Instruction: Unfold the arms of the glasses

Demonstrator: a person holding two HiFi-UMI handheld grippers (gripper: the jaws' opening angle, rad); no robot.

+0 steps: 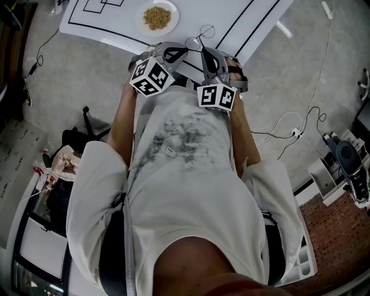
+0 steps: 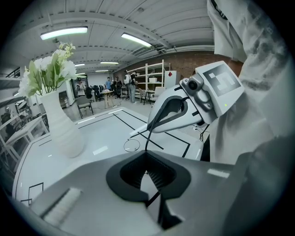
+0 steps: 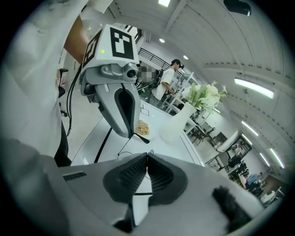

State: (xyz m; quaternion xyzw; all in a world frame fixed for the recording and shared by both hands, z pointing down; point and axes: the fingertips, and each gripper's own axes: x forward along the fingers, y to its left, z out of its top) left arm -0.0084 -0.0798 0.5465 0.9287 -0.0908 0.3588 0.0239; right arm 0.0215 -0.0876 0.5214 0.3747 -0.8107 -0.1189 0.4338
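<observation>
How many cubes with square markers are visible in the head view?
2. One cube is left of centre, the other cube right of it and slightly lower, both just below the white table. No more seem hidden.

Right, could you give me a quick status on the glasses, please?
Left tool shut on glasses, right tool too. Glasses held in the air between them. Plate of grain beyond, not in the way.
</observation>
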